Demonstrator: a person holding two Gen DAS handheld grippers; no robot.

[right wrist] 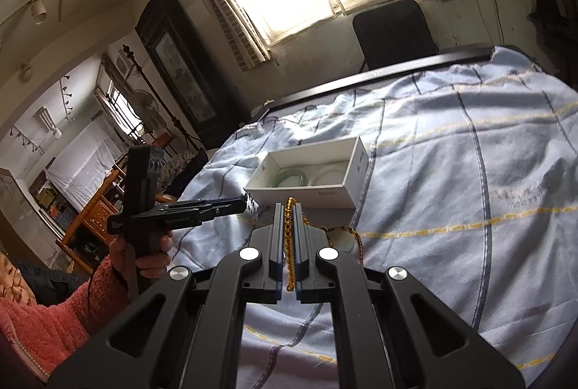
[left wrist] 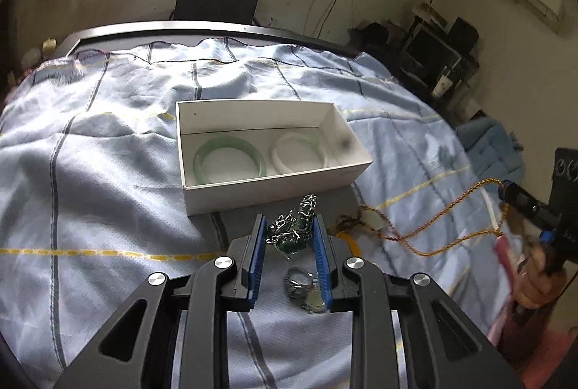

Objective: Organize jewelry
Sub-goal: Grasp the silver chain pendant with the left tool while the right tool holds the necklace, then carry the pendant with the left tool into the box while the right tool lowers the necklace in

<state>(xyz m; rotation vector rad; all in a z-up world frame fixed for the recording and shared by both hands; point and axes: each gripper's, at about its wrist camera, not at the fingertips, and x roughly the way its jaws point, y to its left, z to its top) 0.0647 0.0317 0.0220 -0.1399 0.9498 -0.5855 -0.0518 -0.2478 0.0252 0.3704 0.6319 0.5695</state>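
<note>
Gripping the gold chain [right wrist: 289, 237], the right claw [right wrist: 288, 219] points at the white box [right wrist: 307, 195] just ahead; the left claw [left wrist: 289, 237] gapes around a silver tangle [left wrist: 292, 226].

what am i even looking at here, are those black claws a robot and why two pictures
No robot: a person holds two hand tools with jaws, each carrying a camera that looks forward along them. One picture is from the left gripper, the other from the right gripper. Both look over a striped cloth with a white box on it, holding a green bangle and a white bangle. The left jaws stand open around a dark green chained pendant; a ring lies nearer. The right jaws are shut on a golden chain, which trails down to the cloth.
</note>
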